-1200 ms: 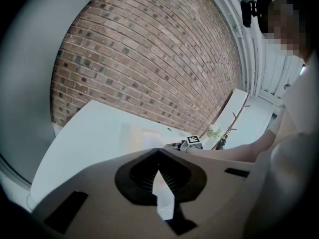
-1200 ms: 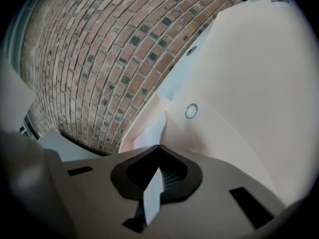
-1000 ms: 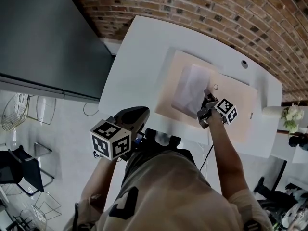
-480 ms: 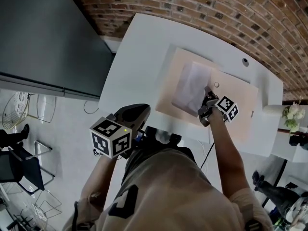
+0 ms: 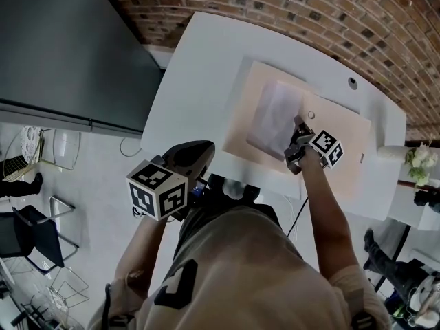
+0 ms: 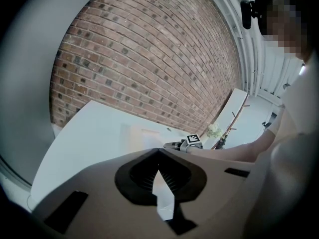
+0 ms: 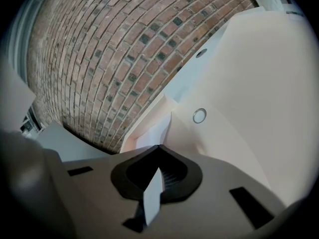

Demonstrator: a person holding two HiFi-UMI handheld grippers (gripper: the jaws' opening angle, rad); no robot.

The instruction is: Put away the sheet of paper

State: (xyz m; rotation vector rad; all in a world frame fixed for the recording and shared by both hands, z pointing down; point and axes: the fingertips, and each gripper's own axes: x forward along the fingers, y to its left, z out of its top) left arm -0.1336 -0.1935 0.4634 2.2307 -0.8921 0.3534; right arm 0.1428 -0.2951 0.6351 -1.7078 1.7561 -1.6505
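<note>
brick wall [image 5: 309, 19] along the far side, white table [image 5: 199, 67] in front of it with a pale mat [image 5: 344, 163] laid on top, and a dark panel [image 5: 62, 47] filling the left.

starting at the left: the left gripper [image 6: 158, 150] is held back by the person's body, near the table's near-left edge. its jaws are pressed together on nothing. over the last second it has barely moved, so it's just waiting.

on to the middle: the sheet of paper [image 5: 273, 115] lies on the mat's left half, where it was a second ago. its near-right edge looks raised off the mat.

now the right gripper [image 7: 159, 146], and this is where the action is. it has stayed planted at that near-right edge, jaw tips clenched. its own view shows the sheet rising in a fold straight from the tips, so i read it as a pinch on the edge. a small round disc [image 7: 199, 115] sits just beyond on the mat.

so no big change. the grip looks set but the sheet hasn't travelled, so the put-away is all ahead. a thin edge pinch like that could slip once the lift begins.
</note>
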